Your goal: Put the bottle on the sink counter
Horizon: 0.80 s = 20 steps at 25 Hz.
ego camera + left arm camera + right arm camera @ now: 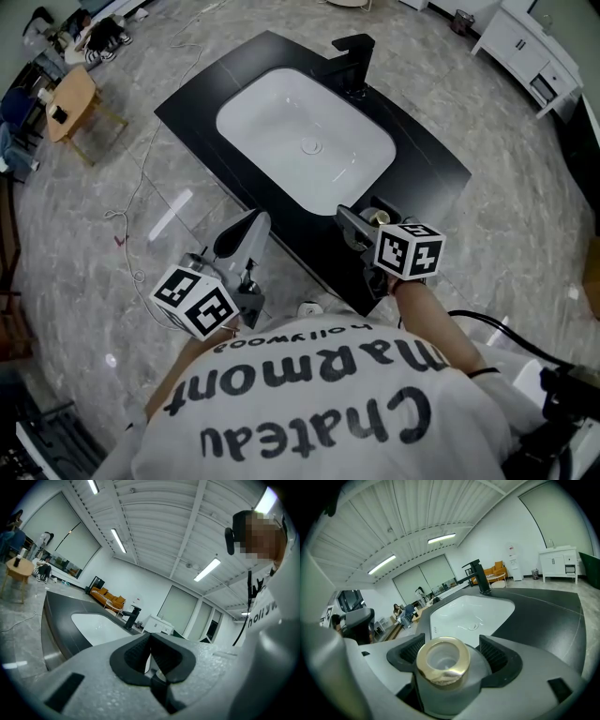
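Presently right gripper [451,652] clenched on gold-rimmed bottle [442,662], held over sink counter [429,180] near edge, 5 o'clock of white basin [281,122]. Left gripper [150,652] pinched together, empty, 7 o'clock of basin.

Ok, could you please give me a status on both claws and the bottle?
Right claw shut on bottle. Left claw shut, empty. Bottle over sink counter near edge, not released. No obstacle seen.

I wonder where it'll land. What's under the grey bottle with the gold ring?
The black sink counter lies below the grey, gold-ringed bottle. The right gripper hides its base and any contact.
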### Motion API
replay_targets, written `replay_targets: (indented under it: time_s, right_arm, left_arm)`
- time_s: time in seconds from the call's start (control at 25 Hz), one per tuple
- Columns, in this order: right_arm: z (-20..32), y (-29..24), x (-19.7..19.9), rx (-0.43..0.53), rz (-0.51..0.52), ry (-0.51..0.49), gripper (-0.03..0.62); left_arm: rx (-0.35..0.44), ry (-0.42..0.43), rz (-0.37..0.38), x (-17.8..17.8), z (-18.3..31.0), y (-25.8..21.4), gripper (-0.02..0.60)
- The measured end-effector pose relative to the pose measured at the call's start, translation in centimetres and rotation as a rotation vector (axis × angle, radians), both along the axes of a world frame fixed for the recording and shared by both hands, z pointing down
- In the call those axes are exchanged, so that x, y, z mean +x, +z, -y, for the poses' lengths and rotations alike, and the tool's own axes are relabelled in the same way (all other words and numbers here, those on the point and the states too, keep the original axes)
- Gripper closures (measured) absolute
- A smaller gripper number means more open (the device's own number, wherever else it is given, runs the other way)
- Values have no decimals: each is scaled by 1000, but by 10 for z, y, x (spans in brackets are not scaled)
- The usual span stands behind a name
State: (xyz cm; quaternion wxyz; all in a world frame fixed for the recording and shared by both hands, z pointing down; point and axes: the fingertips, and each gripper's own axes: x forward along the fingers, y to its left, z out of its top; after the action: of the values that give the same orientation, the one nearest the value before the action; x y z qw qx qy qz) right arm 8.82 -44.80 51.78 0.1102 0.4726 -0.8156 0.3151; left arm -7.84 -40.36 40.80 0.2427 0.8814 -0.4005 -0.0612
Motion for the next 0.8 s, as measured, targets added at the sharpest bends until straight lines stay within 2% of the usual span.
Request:
replay_targets:
  time_s: [0.28, 0.6, 0.8]
  right_arm:
    - [-8, 5, -14, 49, -172, -83, 226]
    - [-12, 8, -18, 54, -231, -125, 226]
    - [-17, 10, -24, 92, -314, -170, 226]
  left_arm:
    - [6, -9, -14, -2, -4, -1, 566]
    - [26, -12, -16, -4, -9, -7, 566]
    - [39, -11, -22, -7, -14, -12, 566]
